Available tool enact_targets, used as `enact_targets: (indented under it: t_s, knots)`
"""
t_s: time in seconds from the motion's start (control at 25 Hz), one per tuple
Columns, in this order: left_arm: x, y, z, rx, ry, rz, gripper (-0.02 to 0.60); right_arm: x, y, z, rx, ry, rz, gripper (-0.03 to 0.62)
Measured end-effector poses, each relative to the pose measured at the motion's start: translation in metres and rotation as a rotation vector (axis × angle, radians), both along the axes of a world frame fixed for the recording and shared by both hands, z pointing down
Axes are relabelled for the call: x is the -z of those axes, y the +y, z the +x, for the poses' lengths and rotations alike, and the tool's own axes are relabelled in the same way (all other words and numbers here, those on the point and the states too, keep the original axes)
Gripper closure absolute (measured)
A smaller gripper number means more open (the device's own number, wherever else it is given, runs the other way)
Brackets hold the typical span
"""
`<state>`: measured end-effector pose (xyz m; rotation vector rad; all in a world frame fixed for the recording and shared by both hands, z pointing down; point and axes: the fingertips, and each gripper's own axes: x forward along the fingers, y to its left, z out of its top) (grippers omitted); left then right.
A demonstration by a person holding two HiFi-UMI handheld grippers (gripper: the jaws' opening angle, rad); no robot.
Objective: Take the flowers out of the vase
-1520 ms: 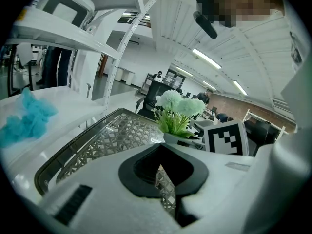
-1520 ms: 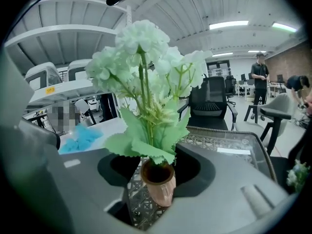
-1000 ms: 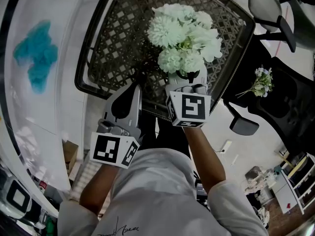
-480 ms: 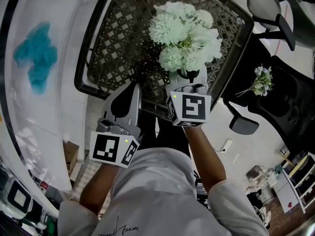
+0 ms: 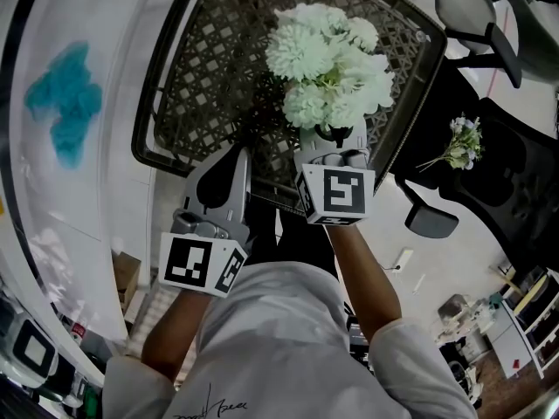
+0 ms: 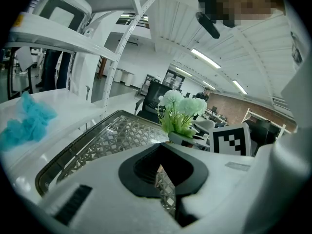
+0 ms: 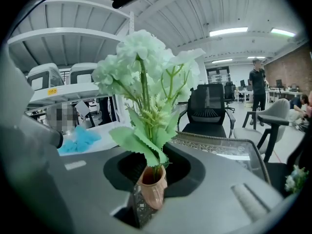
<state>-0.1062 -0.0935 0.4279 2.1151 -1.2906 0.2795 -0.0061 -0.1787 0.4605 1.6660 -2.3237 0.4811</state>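
A bunch of pale green-white flowers (image 5: 327,55) stands in a small pink vase (image 7: 152,189) on the metal lattice table (image 5: 210,68). My right gripper (image 5: 333,140) reaches in under the blooms. Its jaws have just been closing, with the vase between them, and in the right gripper view (image 7: 150,199) they sit against the vase's sides. The stems and leaves (image 7: 146,130) rise straight out of the vase mouth. My left gripper (image 5: 238,160) rests left of the vase at the table's near edge, jaws together and nothing in them (image 6: 163,179). The left gripper view shows the flowers (image 6: 184,107) beyond it.
A turquoise cloth (image 5: 65,99) lies on the white surface left of the lattice table. A second small bouquet (image 5: 460,145) lies on a black chair at the right. Office chairs (image 5: 485,11) stand past the table's far right corner.
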Motion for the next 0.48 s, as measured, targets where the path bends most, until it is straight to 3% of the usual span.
enact_targets:
  t_s: [0.48]
  knots:
    - [0.0014, -0.0041, -0.0004, 0.005, 0.005, 0.015, 0.577, 0.0030, 0.0006, 0.0006, 0.012, -0.006, 0.007, 0.505]
